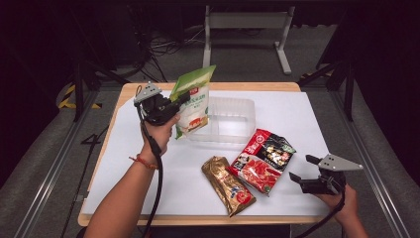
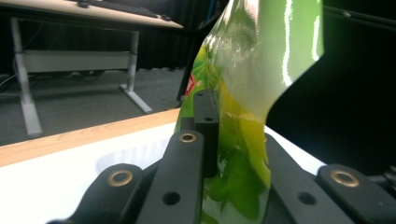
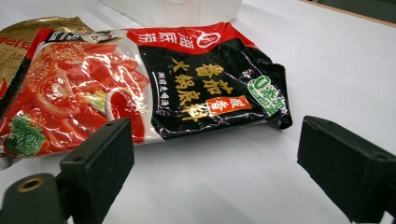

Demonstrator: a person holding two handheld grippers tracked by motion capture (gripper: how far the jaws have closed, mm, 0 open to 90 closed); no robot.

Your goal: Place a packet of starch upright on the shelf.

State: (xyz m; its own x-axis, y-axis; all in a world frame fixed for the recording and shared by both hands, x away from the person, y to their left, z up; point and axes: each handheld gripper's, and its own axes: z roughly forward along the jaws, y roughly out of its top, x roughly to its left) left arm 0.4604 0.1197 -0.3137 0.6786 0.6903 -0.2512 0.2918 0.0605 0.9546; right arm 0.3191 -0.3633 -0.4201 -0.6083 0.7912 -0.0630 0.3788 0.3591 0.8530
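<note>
A: What are the jaws of the left gripper [image 1: 182,99] doing?

B: They are clamped on the green and white packet [image 1: 194,101], pinching its left edge. In the left gripper view the glossy green film [image 2: 243,116] is squeezed between the two black jaws and stands upright above them.

A: And where is that packet, taking the clear plastic tray [image 1: 229,119] as the mark?

B: It is held up off the worktop [image 1: 307,111] at the tray's left end, its lower corner at the tray's near-left rim. I cannot tell whether it touches the tray.

A: The right gripper [image 1: 303,168]?

B: Its jaws are apart with nothing between them. In the right gripper view they stand wide on either side, just above the white sheet, pointing at the red and black packet [image 3: 154,88].

A: Where does that one lie?

B: Flat on the worktop just in front of the tray's near-right corner [image 1: 262,159], between the tray and the right gripper. The gripper is near its right edge but not touching it.

A: Anything else by the tray?

B: A gold packet [image 1: 228,184] lies flat, nearer the person than the tray, its upper end tucked against the red and black packet's left side. Beyond the worktop, behind the tray, a white frame [image 1: 247,22] stands on the grey floor.
</note>
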